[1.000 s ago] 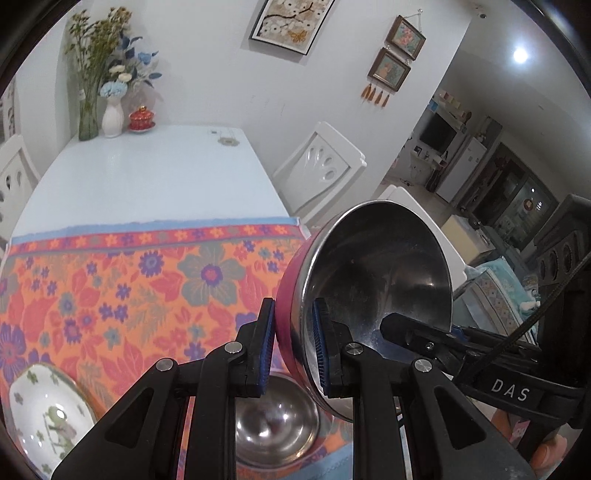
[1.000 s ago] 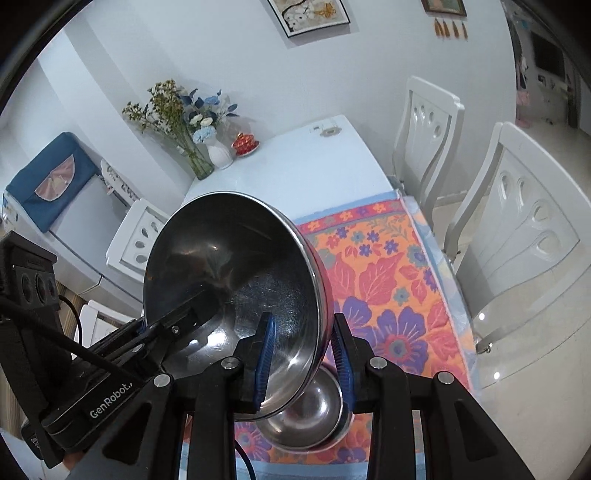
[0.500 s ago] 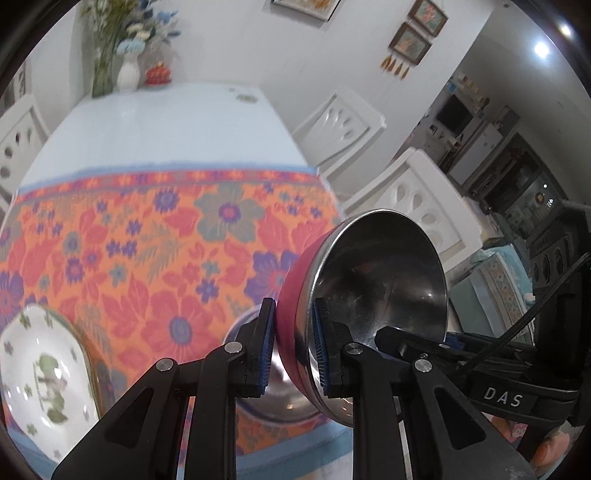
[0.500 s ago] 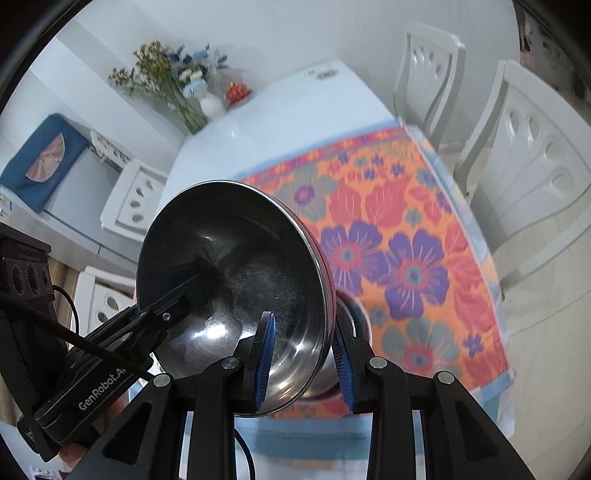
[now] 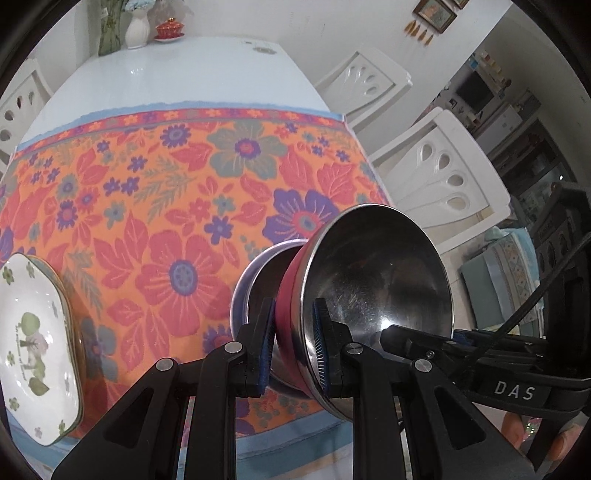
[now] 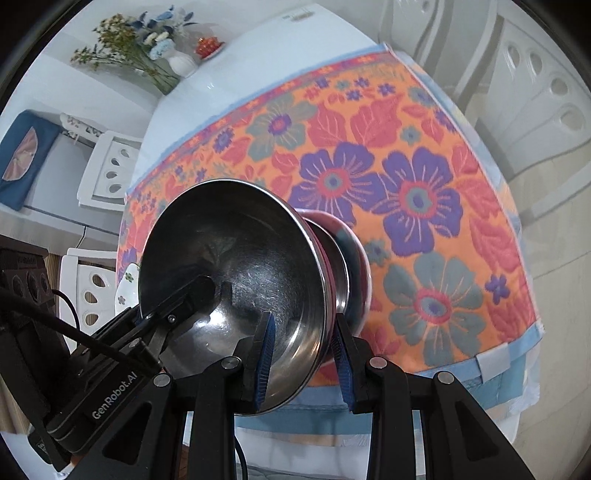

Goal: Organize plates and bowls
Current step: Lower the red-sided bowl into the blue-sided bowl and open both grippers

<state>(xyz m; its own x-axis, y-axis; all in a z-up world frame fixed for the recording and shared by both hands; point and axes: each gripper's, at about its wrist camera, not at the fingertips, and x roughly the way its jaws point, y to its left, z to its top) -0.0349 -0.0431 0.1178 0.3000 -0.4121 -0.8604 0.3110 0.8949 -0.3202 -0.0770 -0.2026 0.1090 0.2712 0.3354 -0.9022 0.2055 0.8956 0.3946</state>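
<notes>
My left fingers (image 5: 290, 345) are pinched narrow on the rim of the steel bowl with a pink outer wall (image 5: 373, 295), one blue pad on the pink outside, the other on the shiny inside. My right fingers (image 6: 302, 360) clamp the opposite side of the same rim (image 6: 236, 273), one pad inside the bowl, one outside. The bowl is tipped on edge between my two hands, its mouth facing back toward me.

Just behind it, near the table's front edge, a second steel bowl with a pale outer wall (image 5: 258, 280) sits on the orange floral tablecloth (image 5: 166, 206). The pink bowl's base points into that bowl's mouth; I cannot tell whether the two touch. In the right wrist view the second bowl (image 6: 356, 269) shows beyond the held one.

Toward the front left corner lies a white scalloped plate with a green tree print (image 5: 35, 347), well apart from the bowls.

Further on, the cloth ends and the bare white table (image 5: 177, 74) runs to its far edge, where a white vase of flowers (image 5: 137, 27) and a small red lidded dish (image 5: 169, 28) stand. White chairs (image 5: 439, 173) line the table's right edge.
</notes>
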